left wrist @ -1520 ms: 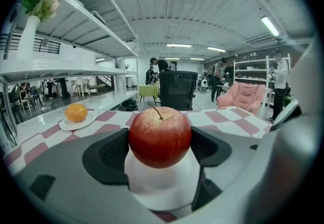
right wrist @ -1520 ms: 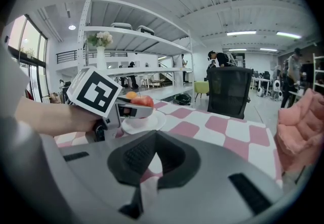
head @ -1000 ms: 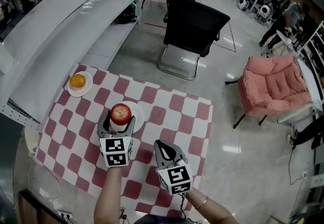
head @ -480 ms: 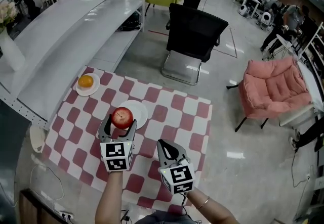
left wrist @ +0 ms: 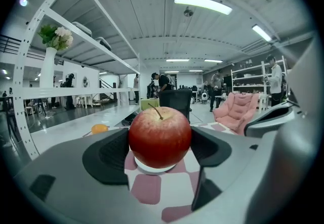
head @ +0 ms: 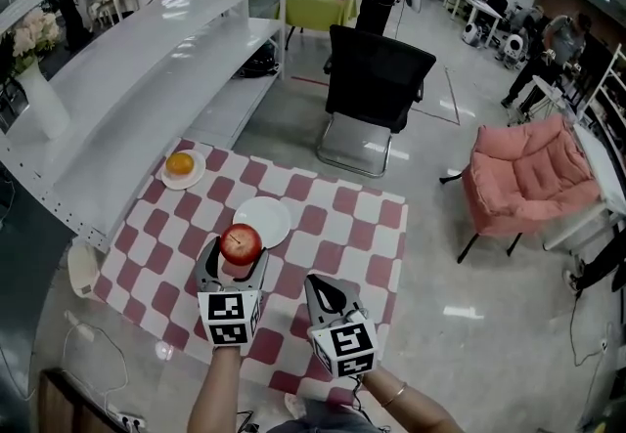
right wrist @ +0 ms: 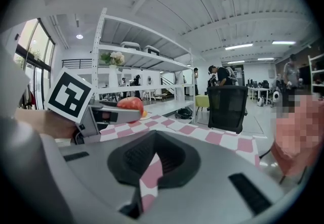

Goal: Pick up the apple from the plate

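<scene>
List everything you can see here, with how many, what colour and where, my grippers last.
checked tablecloth: one, red and white, centre of view.
red apple: one, red, clamped in the left gripper.
round white plate: one, white, empty, middle of the checked tablecloth.
orange fruit: one, orange, on a small white saucer at the cloth's far left corner.
office chair: one, black, beyond the cloth.
padded armchair: one, pink, far right.
shelving unit: one, white, left.
left gripper: shut on the red apple.
right gripper: shut, empty, over the cloth's near part.
</scene>
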Tool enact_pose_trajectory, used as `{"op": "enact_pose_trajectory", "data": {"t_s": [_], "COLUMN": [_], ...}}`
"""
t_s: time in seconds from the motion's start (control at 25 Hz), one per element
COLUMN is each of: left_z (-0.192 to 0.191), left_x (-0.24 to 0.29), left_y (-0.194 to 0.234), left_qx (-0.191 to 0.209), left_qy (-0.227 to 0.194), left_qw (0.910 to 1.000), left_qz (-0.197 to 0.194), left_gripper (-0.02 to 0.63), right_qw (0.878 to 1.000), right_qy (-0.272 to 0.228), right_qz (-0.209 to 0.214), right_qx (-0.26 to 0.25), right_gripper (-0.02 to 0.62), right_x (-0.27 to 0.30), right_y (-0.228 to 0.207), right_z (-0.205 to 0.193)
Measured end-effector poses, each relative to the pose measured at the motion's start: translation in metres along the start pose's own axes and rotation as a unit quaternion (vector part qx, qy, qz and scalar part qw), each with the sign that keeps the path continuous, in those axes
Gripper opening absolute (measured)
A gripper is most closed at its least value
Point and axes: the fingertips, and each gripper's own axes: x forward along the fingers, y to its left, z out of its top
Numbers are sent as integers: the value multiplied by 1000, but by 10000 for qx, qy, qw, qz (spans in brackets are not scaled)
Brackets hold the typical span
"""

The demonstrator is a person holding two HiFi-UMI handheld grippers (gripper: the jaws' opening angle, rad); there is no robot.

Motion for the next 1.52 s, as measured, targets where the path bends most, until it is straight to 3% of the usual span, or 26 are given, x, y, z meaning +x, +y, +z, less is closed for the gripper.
{"op": "enact_pose_trajectory", "data": {"t_s": [1.2, 1.52], "left_z": [-2, -16], "left_x": [-115, -132], "left_y": [-20, -25], "left_qx": [1, 26], "left_qy": [-252, -146], "left_qw": [9997, 9998], "left_qz": [-73, -102], "left_gripper": [370, 371], "right_qw": [9994, 9993], "right_qy": [-337, -350], "right_qz": [-6, -31], "right_qx": [-108, -122], "right_gripper": [9, 9], "right_x": [-72, -83], "right_y": [48, 50], "right_z": [10, 7]}}
